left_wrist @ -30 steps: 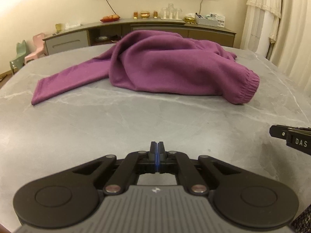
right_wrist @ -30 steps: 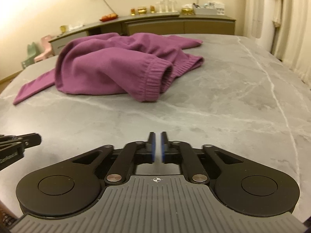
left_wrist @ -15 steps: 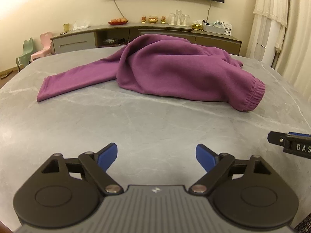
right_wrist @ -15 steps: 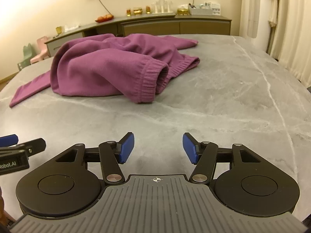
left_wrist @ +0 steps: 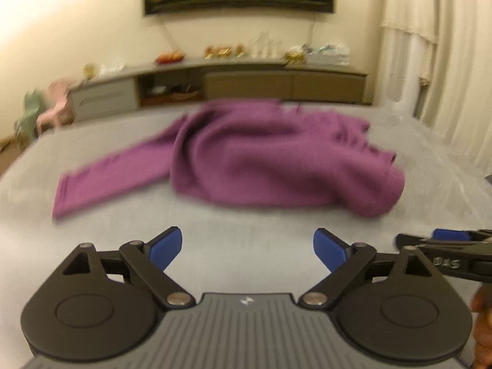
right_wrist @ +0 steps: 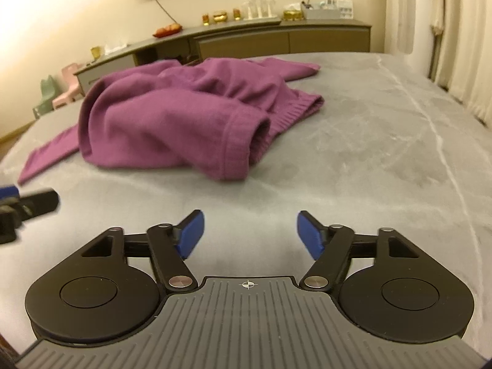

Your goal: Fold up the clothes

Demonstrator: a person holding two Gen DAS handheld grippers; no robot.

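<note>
Approach step — left gripper (left_wrist: 247,247) and right gripper (right_wrist: 247,235) fingers just spread apart, nothing between; purple sweater (right_wrist: 184,117) crumpled on table (right_wrist: 353,160) — next: grab edges, flatten.

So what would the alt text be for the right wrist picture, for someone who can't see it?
A crumpled purple sweatshirt lies in a heap on a grey marble-patterned table, one ribbed cuff facing the camera. In the foreground the right claw is open and empty, its blue pads short of the garment, its jaws having just been opening. A sideboard stands behind.
</note>
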